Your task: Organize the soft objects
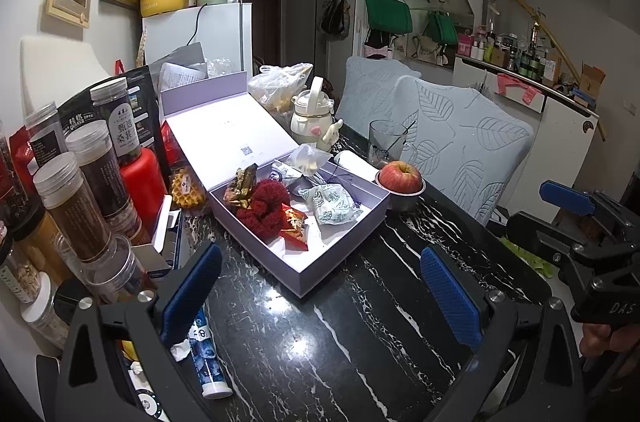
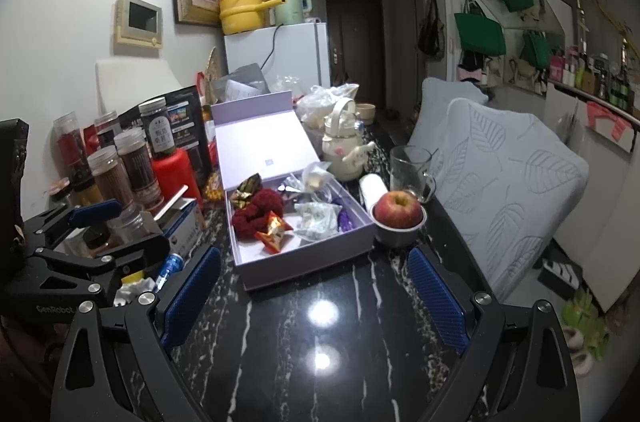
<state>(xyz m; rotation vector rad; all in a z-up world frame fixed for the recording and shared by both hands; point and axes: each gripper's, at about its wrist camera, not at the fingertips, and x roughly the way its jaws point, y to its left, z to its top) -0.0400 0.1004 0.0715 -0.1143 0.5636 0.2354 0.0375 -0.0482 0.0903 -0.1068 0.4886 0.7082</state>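
Note:
An open lilac box (image 1: 316, 274) (image 2: 280, 274) stands on the black marble table. Inside lie a fuzzy red soft object (image 1: 264, 206) (image 2: 256, 212), a red-gold snack packet (image 1: 294, 226) (image 2: 274, 232), a white-green pouch (image 1: 332, 204) (image 2: 318, 218) and other small packets. My left gripper (image 1: 320, 294) is open and empty, just short of the box's near corner. My right gripper (image 2: 316, 296) is open and empty, in front of the box. Each gripper shows at the edge of the other's view, the right one (image 1: 580, 222) and the left one (image 2: 80, 242).
Spice jars (image 1: 80, 190) (image 2: 120, 174), a red bottle (image 1: 142, 178) and a blue tube (image 1: 206, 358) crowd the left. An apple in a metal bowl (image 1: 400, 178) (image 2: 398, 212), a glass mug (image 2: 412, 170), a white kettle (image 1: 312, 114) and leaf-patterned cushions (image 1: 460, 138) stand right and behind.

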